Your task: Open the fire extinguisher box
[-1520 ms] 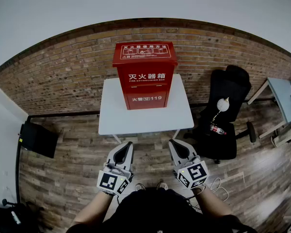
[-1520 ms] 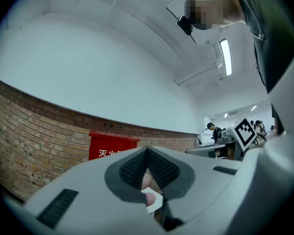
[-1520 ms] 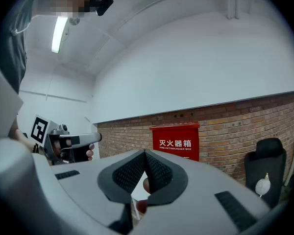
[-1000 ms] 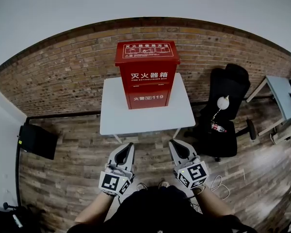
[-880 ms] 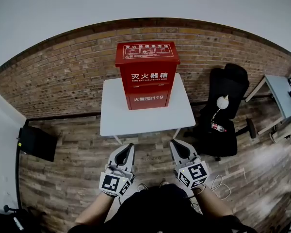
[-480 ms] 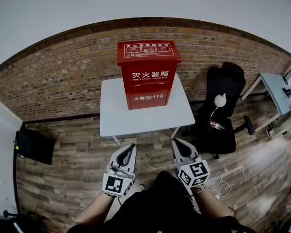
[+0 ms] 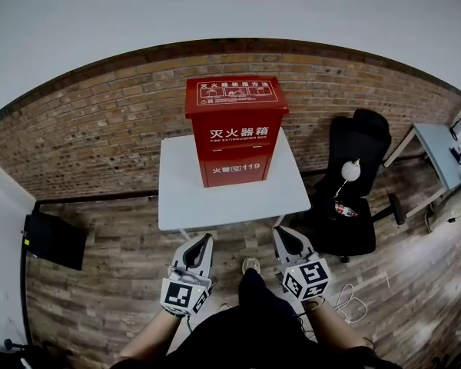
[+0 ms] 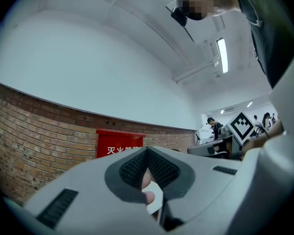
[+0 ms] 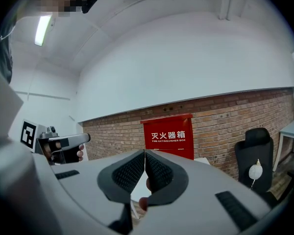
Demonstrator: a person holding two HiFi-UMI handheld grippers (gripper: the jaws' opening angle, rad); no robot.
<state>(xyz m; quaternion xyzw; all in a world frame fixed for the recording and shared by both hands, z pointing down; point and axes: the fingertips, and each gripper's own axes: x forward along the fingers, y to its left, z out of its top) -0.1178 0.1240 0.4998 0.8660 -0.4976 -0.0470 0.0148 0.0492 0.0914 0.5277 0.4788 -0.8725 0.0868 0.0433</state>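
at the far left a flat black panel (image 7: 54,241) sits low on the plank wooden floor (image 7: 100,298), near the foot of the red-brown brick wall (image 7: 100,137) that runs behind everything. next comes the left gripper (image 7: 207,241), grey plastic with a black-and-white marker cube at its rear. it is held low in front of the person, just short of the near edge of the white square surface (image 7: 180,202). its fingers (image 8: 131,169) are clenched tip to tip with nothing gripped. in the left gripper view the ribbed dark pads meet at a point and the red box shows behind them, a little to their left.

in the middle stands the tall red metal fire extinguisher box (image 7: 236,133) with white lettering. it is upright on the surface toward its far edge, close to the brick wall, with its top lid (image 7: 234,92) down. it is well apart from both grippers and neither touches it.

the right gripper (image 7: 279,235), of the same make, is held beside the left one, also near the surface's front edge. its fingers (image 9: 159,173) are likewise clenched on nothing, pads together, and the box rises just beyond them in the right gripper view.

further right a black office chair (image 7: 361,141) stands on the floor. a white round object (image 7: 351,170) and a red-labelled bottle (image 7: 343,208) show against it. at the far right edge is a pale blue surface (image 7: 442,148).
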